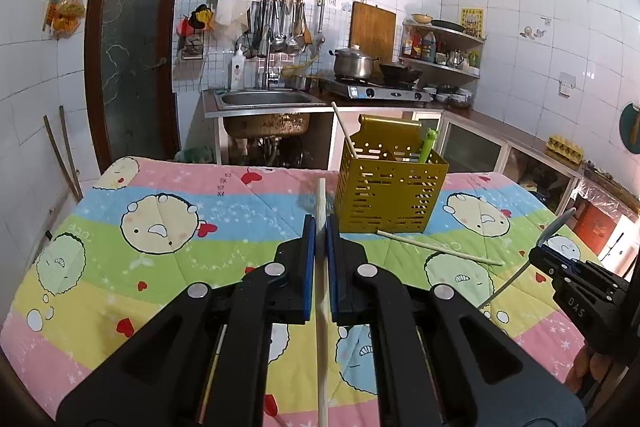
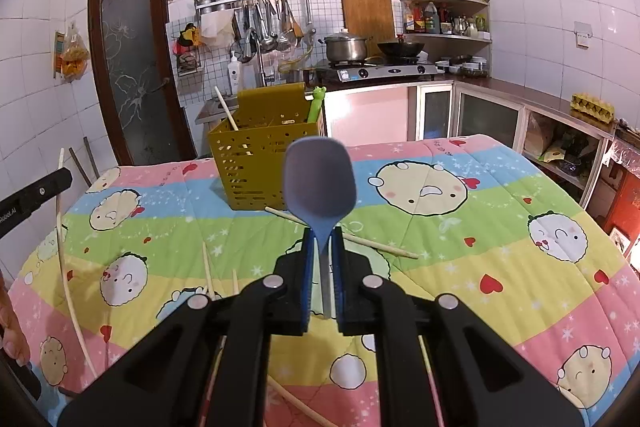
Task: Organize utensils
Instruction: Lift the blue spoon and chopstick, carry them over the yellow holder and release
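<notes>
Standing at centre frame on the cartoon quilt (image 1: 168,195) over the desk, the yellow perforated utensil holder (image 1: 390,193) carries one chopstick (image 1: 345,135) and a green frog-topped utensil (image 1: 428,145), with a loose chopstick (image 1: 438,247) lying just below it. The left claw (image 1: 320,227) is closed tight on a pale chopstick (image 1: 321,199) running lengthwise between its blue pads. The right claw (image 2: 322,239) pinches the neck of a blue-grey spoon (image 2: 319,179), whose bowl rises in front of the holder.
</notes>
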`<state>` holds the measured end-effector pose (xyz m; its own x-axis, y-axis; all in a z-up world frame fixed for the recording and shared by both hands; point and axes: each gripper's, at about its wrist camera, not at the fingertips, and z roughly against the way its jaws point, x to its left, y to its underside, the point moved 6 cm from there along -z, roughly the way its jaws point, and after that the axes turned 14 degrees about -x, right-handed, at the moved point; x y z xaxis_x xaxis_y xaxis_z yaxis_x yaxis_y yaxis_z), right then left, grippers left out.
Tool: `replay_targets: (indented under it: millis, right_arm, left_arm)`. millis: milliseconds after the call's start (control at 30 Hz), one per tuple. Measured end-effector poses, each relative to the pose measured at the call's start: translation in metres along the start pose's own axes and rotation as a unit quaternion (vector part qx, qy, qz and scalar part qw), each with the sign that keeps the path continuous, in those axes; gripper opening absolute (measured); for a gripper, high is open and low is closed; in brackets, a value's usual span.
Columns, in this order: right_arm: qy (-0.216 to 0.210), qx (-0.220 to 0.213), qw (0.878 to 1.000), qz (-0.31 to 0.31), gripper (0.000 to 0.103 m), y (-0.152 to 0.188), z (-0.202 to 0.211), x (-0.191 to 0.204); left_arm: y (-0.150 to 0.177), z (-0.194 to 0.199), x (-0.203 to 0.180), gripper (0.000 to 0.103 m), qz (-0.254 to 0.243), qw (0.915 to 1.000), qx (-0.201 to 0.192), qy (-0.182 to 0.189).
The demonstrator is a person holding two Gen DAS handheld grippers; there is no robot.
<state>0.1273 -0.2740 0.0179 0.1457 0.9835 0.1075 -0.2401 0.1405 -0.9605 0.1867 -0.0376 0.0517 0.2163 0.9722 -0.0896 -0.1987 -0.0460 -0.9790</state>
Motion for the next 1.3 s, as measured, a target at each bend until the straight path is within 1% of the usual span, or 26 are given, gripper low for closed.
replay_targets:
  millis: [400, 533, 733, 933, 1067, 1200, 1300]
  right_arm:
    - [0.0, -0.005, 1.0, 0.009, 0.009, -0.004, -0.003, 0.005]
    - [-0.002, -0.002, 1.0, 0.008, 0.009, -0.006, -0.009, 0.004]
    - [-0.003, -0.002, 1.0, 0.008, 0.009, -0.015, -0.021, 0.005]
    - [-0.009, -0.012, 1.0, 0.008, 0.009, -0.04, -0.035, 0.006]
    - [-0.011, -0.028, 0.999, 0.01, 0.009, -0.069, -0.048, 0.009]
    - [-0.014, -0.043, 0.999, 0.009, 0.009, -0.099, -0.064, 0.013]
    - [-0.012, -0.056, 0.998, 0.016, 0.009, -0.121, -0.08, 0.018]
  left_arm:
    - [-0.005, -0.003, -0.001, 0.004, 0.009, 0.9999, -0.011, 0.006]
    - [-0.01, -0.011, -0.009, 0.004, 0.0, 0.9999, -0.014, 0.01]
    - [-0.023, -0.027, -0.021, 0.004, -0.001, 0.9996, -0.019, 0.022]
    - [-0.044, -0.045, -0.034, 0.004, -0.005, 0.999, -0.034, 0.03]
    - [-0.07, -0.06, -0.044, 0.004, -0.009, 0.9979, -0.055, 0.033]
    - [-0.101, -0.08, -0.049, 0.004, 0.011, 0.9965, -0.073, 0.039]
    - [-0.127, -0.096, -0.052, 0.004, 0.014, 0.9944, -0.098, 0.037]
